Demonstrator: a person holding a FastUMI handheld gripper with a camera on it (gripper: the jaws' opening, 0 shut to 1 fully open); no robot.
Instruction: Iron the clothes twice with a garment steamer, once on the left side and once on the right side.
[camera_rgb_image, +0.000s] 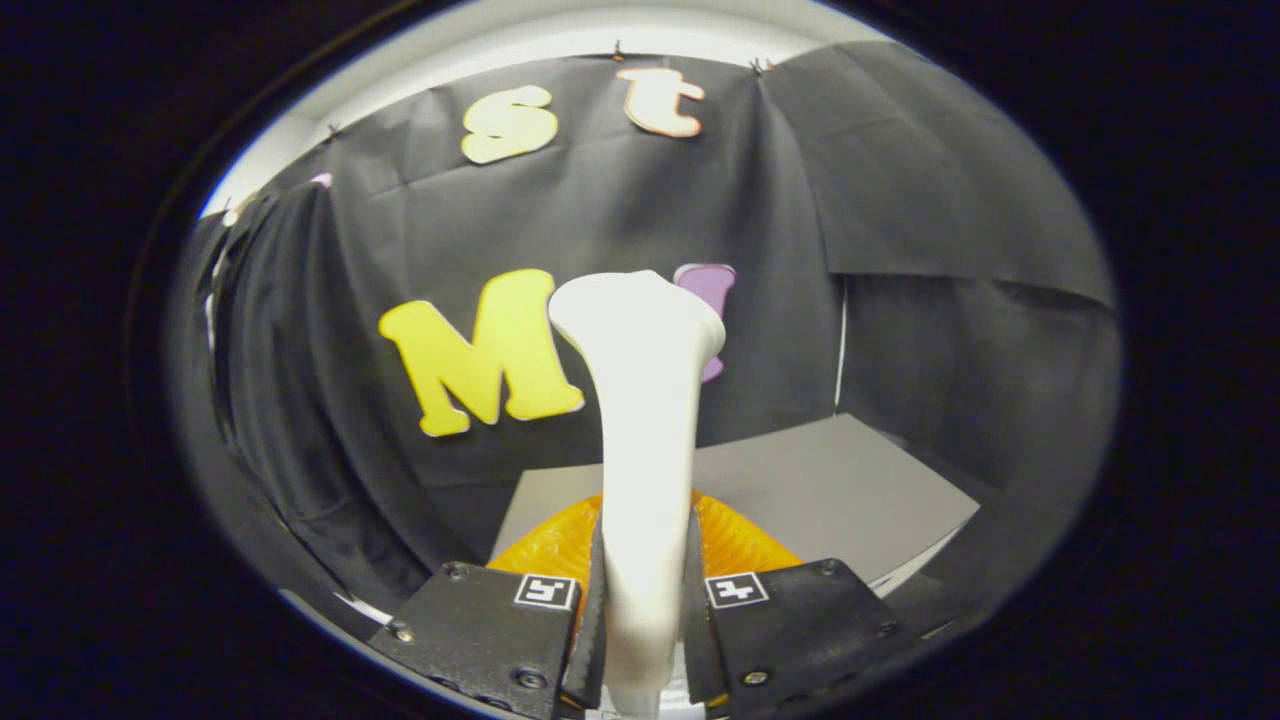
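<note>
- Gripper (645, 610) pinching garment steamer (645, 420) by its handle, head raised at twelve o'clock.
- Orange clothes (745, 545) just beyond fingers, on grey table (850, 480).
- Probably between passes; next, lowering head onto fabric.

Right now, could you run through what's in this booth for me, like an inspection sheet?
Surface: grey table, bare at the right.
Job's things: white garment steamer upright between the fingers, its head raised above the table; orange garment on the table just ahead of the fingers.
Clutter: nothing seen.
Grippers: gripper shut on the steamer's handle, one finger on each side.
Cables: nothing seen.
Surroundings: black cloth wall behind and at both sides.
</note>
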